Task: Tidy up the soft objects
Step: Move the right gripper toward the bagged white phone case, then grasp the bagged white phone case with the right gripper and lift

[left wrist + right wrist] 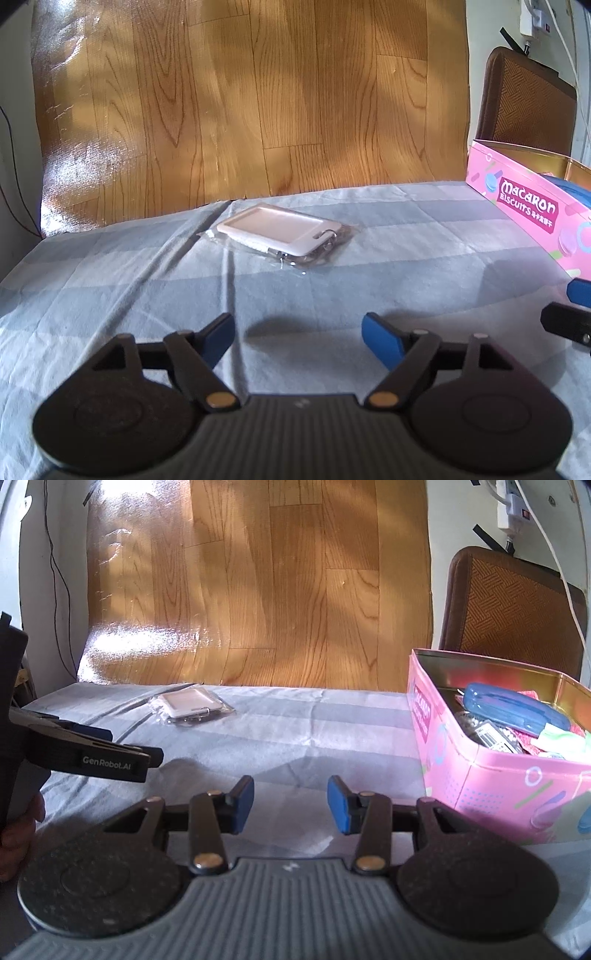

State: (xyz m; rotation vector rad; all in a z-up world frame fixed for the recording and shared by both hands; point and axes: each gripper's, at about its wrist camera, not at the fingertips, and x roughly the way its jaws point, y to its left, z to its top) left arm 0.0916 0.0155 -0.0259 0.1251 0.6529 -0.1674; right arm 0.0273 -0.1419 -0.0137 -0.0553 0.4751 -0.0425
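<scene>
Plastic-wrapped pink card holder [281, 236] is lying ahead of the wide-open, empty left gripper [298, 341], long axis crosswise; the right gripper [291, 805] is sitting half-open, empty, farther off.

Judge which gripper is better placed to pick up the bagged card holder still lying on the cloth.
Probably the left gripper: the card holder lies straight ahead of its open, empty jaws. The right gripper, also empty, sits beside the pink tin, with the holder off to its left.

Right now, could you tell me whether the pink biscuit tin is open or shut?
Open: the pink biscuit tin has no lid on, and a blue case and other small items show inside.
</scene>
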